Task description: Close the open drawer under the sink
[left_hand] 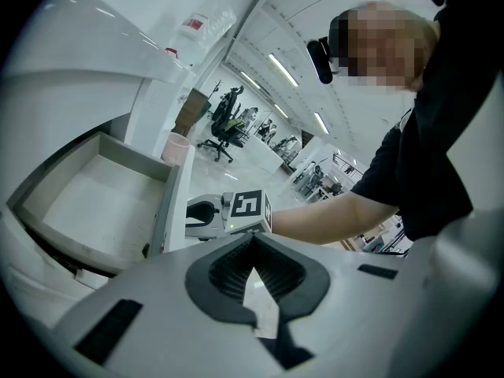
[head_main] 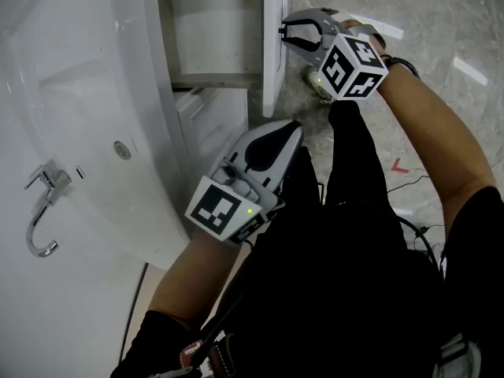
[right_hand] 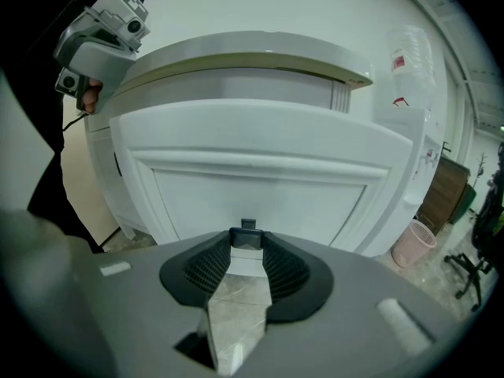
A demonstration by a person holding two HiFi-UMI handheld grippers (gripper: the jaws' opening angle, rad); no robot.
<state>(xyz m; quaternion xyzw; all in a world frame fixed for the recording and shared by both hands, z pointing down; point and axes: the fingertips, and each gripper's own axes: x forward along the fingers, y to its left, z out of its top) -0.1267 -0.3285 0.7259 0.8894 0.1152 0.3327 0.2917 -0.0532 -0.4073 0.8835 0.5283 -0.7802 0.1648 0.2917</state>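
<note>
Head view: the sink fills the left, its tap at the near left; under it, at the far middle, the drawer stands pulled out toward the right, its inside bare; my right gripper is at the drawer's front panel, on its right face, with the fingers pointing left into it; my left gripper hangs nearer, just right of the sink's edge and apart from the drawer, over the marble floor.

Left gripper view: my left gripper has its fingers closed tip to tip with nothing between them; the open drawer lies at the left under the sink, and my right gripper sits at its front edge; a pink bin stands farther off.

Right gripper view: my right gripper faces the white drawer front squarely; the small dark handle sits between the fingertips, and they close against both its sides; the sink's rim overhangs above.
</note>
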